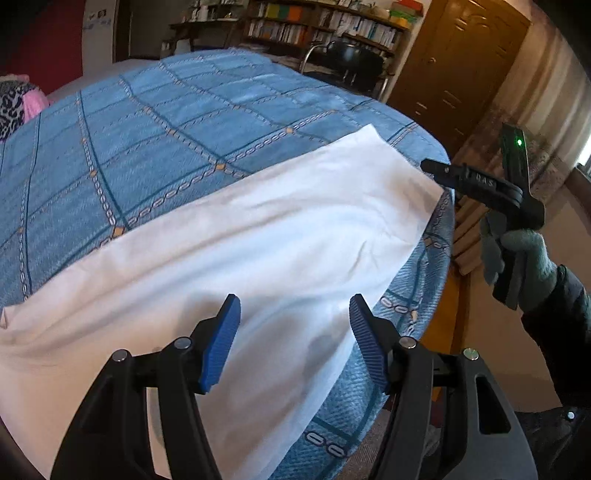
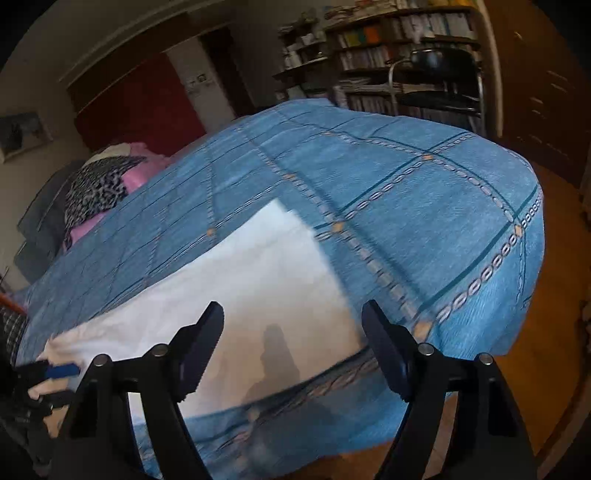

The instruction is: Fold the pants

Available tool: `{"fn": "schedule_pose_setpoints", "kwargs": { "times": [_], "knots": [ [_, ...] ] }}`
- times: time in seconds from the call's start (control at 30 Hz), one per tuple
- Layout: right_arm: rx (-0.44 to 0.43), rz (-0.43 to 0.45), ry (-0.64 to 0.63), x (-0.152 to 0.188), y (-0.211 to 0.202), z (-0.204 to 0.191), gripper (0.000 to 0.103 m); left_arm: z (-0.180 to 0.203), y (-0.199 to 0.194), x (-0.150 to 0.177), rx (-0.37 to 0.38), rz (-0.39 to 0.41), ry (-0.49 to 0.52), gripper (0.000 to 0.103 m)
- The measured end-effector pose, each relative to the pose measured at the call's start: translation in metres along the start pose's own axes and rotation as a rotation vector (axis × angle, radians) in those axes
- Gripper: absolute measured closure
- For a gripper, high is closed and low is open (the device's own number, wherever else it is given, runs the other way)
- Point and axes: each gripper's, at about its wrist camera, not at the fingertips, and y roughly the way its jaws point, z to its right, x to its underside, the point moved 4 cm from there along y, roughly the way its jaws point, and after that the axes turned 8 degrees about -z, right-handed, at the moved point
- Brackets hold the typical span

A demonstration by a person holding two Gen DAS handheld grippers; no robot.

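White pants (image 1: 258, 229) lie flat in a long strip on a blue patterned bedspread (image 1: 184, 122), along its near edge. My left gripper (image 1: 291, 306) hovers open over the wide near part of the pants, its blue pads apart with nothing clamped. My right gripper (image 1: 443, 171), held by a gloved hand (image 1: 524, 258), hangs just past the far narrow end of the pants at the bed's corner. In the right wrist view the right gripper (image 2: 291, 314) stands open above the pants (image 2: 258, 280) and casts a shadow on them. The left gripper (image 2: 62, 384) shows at the far left edge.
A leopard-print and pink pile (image 2: 99, 192) lies at the bed's left side. A black metal chair (image 1: 347, 62) and bookshelves (image 1: 325, 26) stand behind the bed, with a brown door (image 1: 461, 74) at the right. Wooden floor (image 2: 535, 369) runs beside the bed's corner.
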Motion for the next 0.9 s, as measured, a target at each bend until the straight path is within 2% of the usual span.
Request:
{"fn": "schedule_pose_setpoints", "kwargs": {
  "times": [0.07,0.13,0.23,0.27,0.33,0.43,0.67,0.9],
  "knots": [
    [-0.023,-0.019,0.017,-0.005,0.012,0.004,0.033,-0.003,0.005,0.001,-0.007,-0.012,-0.009,0.040],
    [-0.060,-0.047,0.035,-0.006,0.028,0.003,0.044,-0.005,0.008,0.002,-0.009,-0.019,-0.016,0.040],
    [-0.041,-0.050,0.025,-0.005,0.044,0.001,0.047,-0.008,0.013,0.001,-0.010,-0.028,-0.028,0.040],
    [-0.040,-0.051,0.022,-0.003,0.045,0.000,0.052,-0.009,0.014,0.002,-0.011,-0.030,-0.030,0.040],
    [-0.060,-0.061,0.024,-0.001,0.045,-0.001,0.071,-0.009,0.015,0.002,-0.012,-0.033,-0.031,0.040],
    [-0.099,-0.065,0.034,-0.004,0.041,-0.006,0.085,-0.010,0.014,0.001,-0.008,-0.032,-0.033,0.040],
    [-0.204,0.037,0.016,-0.026,0.000,-0.040,0.087,-0.015,-0.001,-0.002,0.005,0.001,-0.070,0.040],
    [-0.374,0.073,-0.110,-0.043,-0.023,-0.124,0.089,-0.040,-0.037,-0.002,0.017,0.087,-0.154,0.040]
  ]
}}
